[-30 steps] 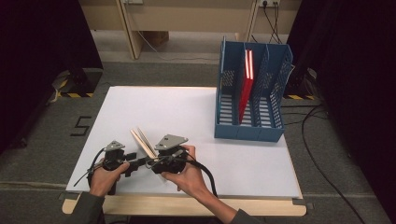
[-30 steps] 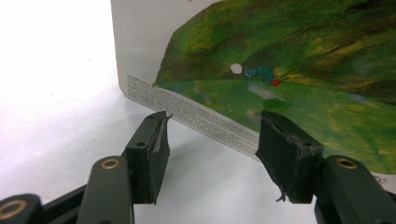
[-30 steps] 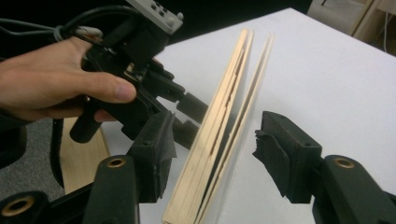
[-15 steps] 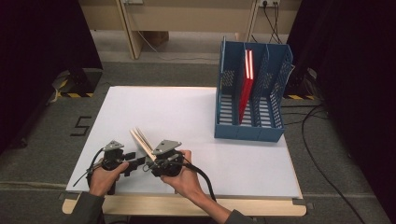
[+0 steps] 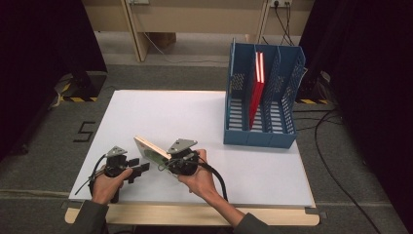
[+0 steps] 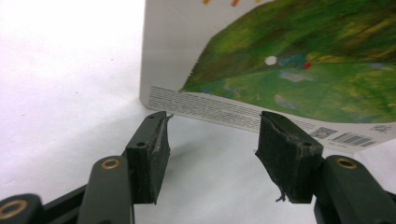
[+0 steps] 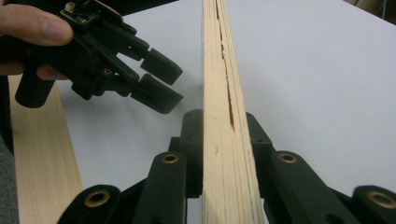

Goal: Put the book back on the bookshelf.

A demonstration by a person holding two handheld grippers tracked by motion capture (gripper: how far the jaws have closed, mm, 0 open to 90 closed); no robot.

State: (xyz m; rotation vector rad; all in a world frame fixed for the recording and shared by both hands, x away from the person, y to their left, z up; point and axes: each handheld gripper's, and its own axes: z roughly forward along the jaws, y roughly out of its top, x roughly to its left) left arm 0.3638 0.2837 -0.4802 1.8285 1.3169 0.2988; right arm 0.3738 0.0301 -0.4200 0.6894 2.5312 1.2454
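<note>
The right tongs (image 5: 163,165) are clamped on the page edge of a thin picture book with a green painted cover (image 5: 148,152), tipping it up on its edge off the white bench (image 5: 195,117) at the near left; in the right gripper view the cream page block (image 7: 224,121) runs straight up between the two black jaws, pinched tight; the left tongs (image 5: 143,169) sit just beside the book, spread wide and holding nothing, and in the left gripper view the pads (image 6: 156,149) frame the cover's barcode strip (image 6: 350,139) with clear bench between them and the book.

So where are we? Early, by my reading; the book is lifted but well apart from the blue plastic three-slot file rack (image 5: 260,105) at the far right, where a red book (image 5: 257,87) already stands in the middle slot, leaning slightly; what looks left is the carry across and slotting it in upright, probably with the left tongs lending a steadying grip first.

As for how it lies: the book's long axis runs from the near right, at the tongs, toward the far left; the cover faces the left gripper, tilted rather than fully upright; one long edge rests near the bench.
</note>
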